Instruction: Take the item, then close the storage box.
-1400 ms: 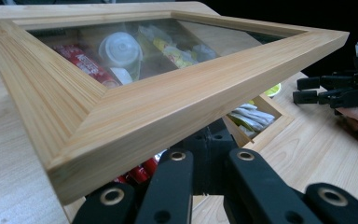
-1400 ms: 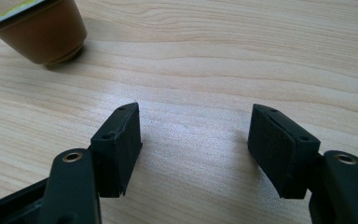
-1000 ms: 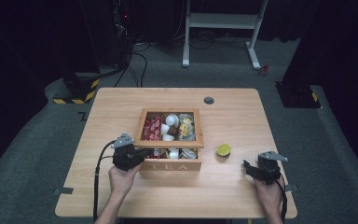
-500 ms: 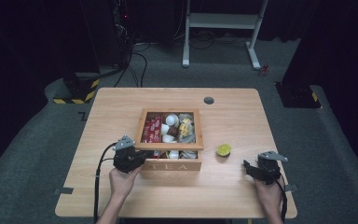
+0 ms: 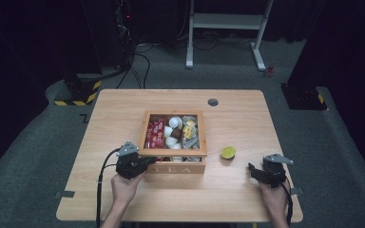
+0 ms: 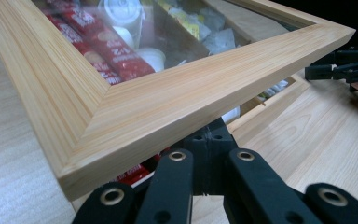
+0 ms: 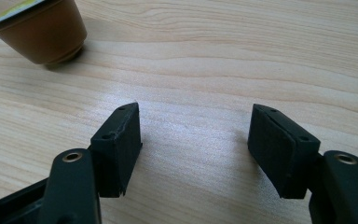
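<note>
Left gripper [image 5: 140, 164], fingers together under the raised lid [image 6: 168, 102] of the tea box [image 5: 173, 167] at frame center; right gripper [image 5: 256, 172] fingers apart, empty, near the capsule [image 5: 227, 152].

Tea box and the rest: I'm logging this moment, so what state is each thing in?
Tea box: lid lifted at the front, glass pane showing sachets and cups inside.
Left gripper: shut, jaws under the lid's front edge.
Right gripper: open, nothing between its jaws, low over the table.
Capsule: sealed, foil top up, on the table beside the box.
</note>
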